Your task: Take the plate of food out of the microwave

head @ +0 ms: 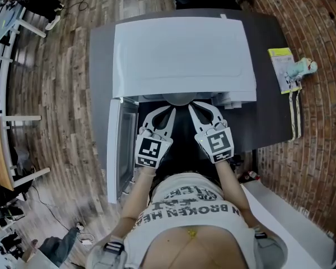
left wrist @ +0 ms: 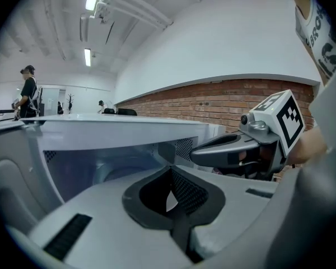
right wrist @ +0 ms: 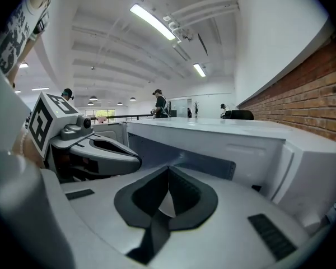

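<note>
A white microwave (head: 182, 55) stands on a dark grey table (head: 269, 111) with its door (head: 115, 150) swung open to the left. The rim of a grey plate (head: 179, 98) shows just under the microwave's front edge; no food is visible. My left gripper (head: 169, 112) and right gripper (head: 194, 107) point side by side into the opening, their tips close to the plate's rim. Both are shut, with nothing visibly pinched. The left gripper view shows its own closed tips (left wrist: 169, 172) at the cavity and the right gripper (left wrist: 235, 150) alongside. The right gripper view shows its own tips (right wrist: 168, 170) and the left gripper (right wrist: 101, 150).
A yellow-green packet (head: 283, 66) and a small pale toy (head: 302, 67) lie at the table's right end, with a strap (head: 294, 114) hanging near the edge. Wooden floor lies to the left, brick-patterned floor to the right. People stand far off in the room.
</note>
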`<action>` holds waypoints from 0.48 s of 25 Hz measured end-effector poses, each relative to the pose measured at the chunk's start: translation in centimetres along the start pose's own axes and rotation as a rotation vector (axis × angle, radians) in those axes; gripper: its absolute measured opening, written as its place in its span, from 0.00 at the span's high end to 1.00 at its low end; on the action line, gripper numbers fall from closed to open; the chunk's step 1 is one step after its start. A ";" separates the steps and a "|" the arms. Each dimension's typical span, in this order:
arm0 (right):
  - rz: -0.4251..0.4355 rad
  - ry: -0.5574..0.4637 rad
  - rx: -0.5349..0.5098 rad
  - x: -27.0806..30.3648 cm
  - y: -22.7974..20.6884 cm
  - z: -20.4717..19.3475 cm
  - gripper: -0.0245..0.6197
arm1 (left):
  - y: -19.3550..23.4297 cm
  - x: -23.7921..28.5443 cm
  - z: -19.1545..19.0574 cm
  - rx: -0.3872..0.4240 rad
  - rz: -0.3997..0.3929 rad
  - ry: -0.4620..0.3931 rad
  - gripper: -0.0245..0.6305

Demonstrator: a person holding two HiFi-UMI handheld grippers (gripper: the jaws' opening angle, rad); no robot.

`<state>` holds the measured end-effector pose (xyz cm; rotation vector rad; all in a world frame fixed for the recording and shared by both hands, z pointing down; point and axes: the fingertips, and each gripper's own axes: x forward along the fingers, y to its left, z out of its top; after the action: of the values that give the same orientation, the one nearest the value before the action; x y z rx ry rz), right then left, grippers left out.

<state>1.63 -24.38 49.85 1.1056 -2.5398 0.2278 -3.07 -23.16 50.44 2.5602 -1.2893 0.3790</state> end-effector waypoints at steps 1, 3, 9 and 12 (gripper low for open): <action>0.000 0.004 0.002 0.2 -0.1 -0.3 0.95 | 0.1 0.2 -0.4 -0.003 0.000 0.009 0.95; -0.003 0.009 0.003 0.7 -0.3 -0.8 0.95 | 0.4 0.5 -1.2 -0.012 -0.001 0.026 0.95; -0.001 0.076 0.052 1.8 -0.6 -3.7 0.95 | 1.1 1.7 -3.8 -0.041 -0.002 0.081 0.95; -0.006 0.102 0.070 2.5 -0.8 -5.0 0.95 | 1.4 2.2 -5.3 -0.053 -0.005 0.112 0.95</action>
<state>1.97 -25.22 55.43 1.0983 -2.4553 0.3649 -3.54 -23.84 56.32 2.4606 -1.2371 0.4735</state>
